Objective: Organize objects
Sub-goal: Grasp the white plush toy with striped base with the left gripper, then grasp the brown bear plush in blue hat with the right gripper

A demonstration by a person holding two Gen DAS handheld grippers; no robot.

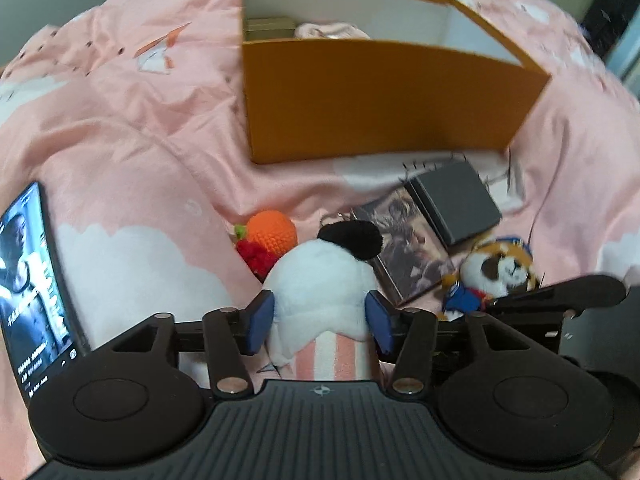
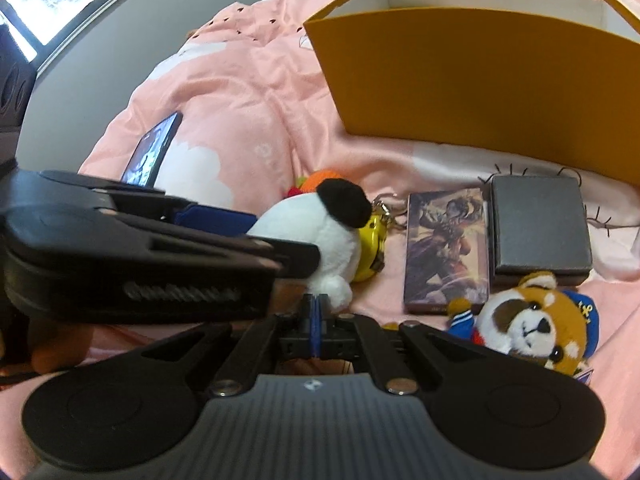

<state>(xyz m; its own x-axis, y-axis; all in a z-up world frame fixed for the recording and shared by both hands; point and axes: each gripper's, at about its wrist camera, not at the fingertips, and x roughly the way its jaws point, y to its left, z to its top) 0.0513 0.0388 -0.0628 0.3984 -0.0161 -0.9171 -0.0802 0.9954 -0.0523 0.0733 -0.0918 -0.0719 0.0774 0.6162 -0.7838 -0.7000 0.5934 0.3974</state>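
Pink bedding (image 1: 132,128) with white cloud shapes covers the whole work surface, rumpled into folds.

Nearest in the left wrist view, the left gripper (image 1: 318,320) stands wide, its blue pads on either side of a white plush with a black ear (image 1: 324,276); whether the pads press on it cannot be told. The right wrist view shows the right gripper (image 2: 314,326) clenched with nothing between its pads, just below that same plush (image 2: 316,236), and the left gripper's black body crossing in from the left.

Only the right view reveals a yellow keychain charm (image 2: 370,246) tucked against the plush; only the left view shows the crocheted orange fruit (image 1: 272,230) whole and the contents of the orange box (image 1: 384,100): a small olive box and a pink cloth, both blurred.

Beyond lie one illustrated card box (image 2: 448,248), one dark grey box (image 2: 540,228) touching it, and one red-panda plush in a blue cap (image 2: 536,320). One phone (image 1: 36,288) with a lit screen lies to the left. Farthest, a grey wall and a bright window appear in the right view alone.
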